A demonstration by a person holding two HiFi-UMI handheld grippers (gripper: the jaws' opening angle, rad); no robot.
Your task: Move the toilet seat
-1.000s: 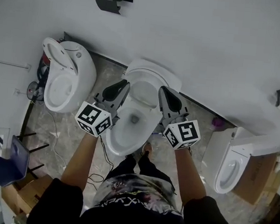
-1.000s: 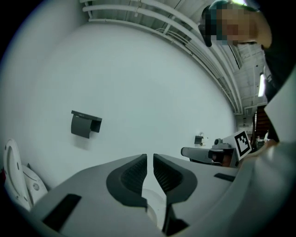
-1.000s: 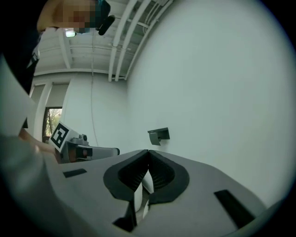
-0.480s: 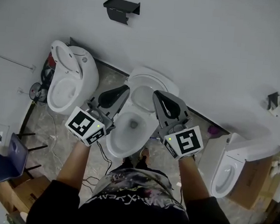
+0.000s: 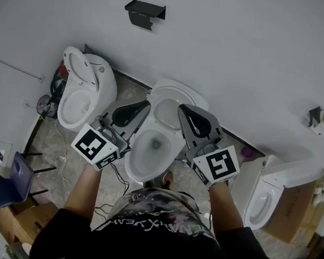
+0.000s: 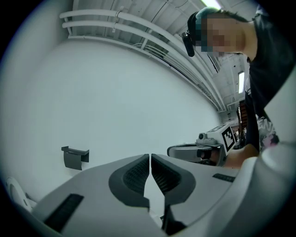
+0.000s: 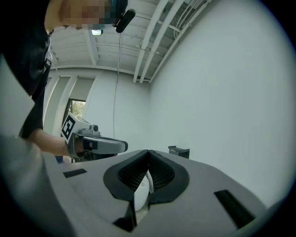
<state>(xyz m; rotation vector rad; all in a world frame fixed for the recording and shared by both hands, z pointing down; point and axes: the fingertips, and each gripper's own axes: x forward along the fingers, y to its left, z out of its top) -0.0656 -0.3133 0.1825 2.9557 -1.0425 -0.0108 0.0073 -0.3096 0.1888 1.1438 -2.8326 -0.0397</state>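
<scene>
The middle toilet (image 5: 148,159) stands open, its white seat and lid (image 5: 174,96) raised against the wall. In the head view both grippers hover over the bowl's back half. My left gripper (image 5: 147,104) is above the left rim and my right gripper (image 5: 181,108) above the right rim. Neither touches the seat. In the left gripper view the jaws (image 6: 151,158) are pressed together with nothing between them. The right gripper (image 7: 148,153) is also shut and empty, and a white piece of the toilet (image 7: 140,196) shows behind its jaws.
Another white toilet (image 5: 83,90) stands to the left and a third (image 5: 270,190) to the right. A black bracket (image 5: 145,12) hangs on the wall above, a paper holder (image 5: 319,119) at the right. A blue chair (image 5: 8,182), cardboard boxes and a floor cable (image 5: 117,179) lie nearby.
Both grippers have drawn back a little toward the person, still side by side over the bowl. The head view has shifted slightly.
</scene>
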